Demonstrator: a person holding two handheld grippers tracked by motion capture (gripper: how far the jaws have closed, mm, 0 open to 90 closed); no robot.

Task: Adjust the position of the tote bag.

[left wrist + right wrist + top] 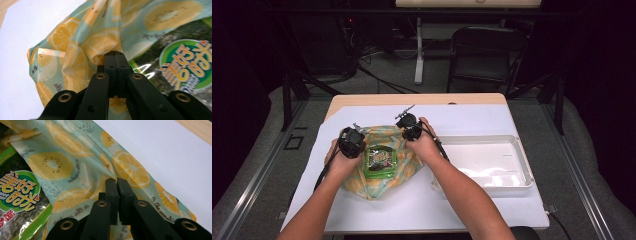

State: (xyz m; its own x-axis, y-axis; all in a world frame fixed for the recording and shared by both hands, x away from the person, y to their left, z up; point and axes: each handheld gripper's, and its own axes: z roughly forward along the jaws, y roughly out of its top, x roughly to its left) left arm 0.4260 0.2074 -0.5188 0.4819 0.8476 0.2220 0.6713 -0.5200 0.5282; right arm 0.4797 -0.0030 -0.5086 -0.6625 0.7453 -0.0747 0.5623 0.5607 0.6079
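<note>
Your forearms: they enter from the bottom edge of the high view and converge toward the centre-left of the frame.
Left gripper (351, 142): you hold it at centre-left of the high view, over the left side of the cloth; in the left gripper view its jaws are pressed together on a fold of the fabric at mid-frame.
Right gripper (408, 126): just right of centre in the high view, at the cloth's upper right edge; in the right gripper view its jaws pinch a gathered ridge of fabric — only a thin slit shows between them.
Fruit-print cloth (382, 184): pale teal with orange and kiwi slices (small script is printed on it), lying rumpled on the white sheet (472, 120) between your two grippers, its lower corner pointing toward the bottom of the frame.
Seaweed snack packet (380, 161): dark with a green label — it rests on the middle of the cloth, between the grippers.
White tray (523, 165): right half of the high view, just beside your right forearm.
Folding chair (487, 47): upper right, beyond the table's far edge.
</note>
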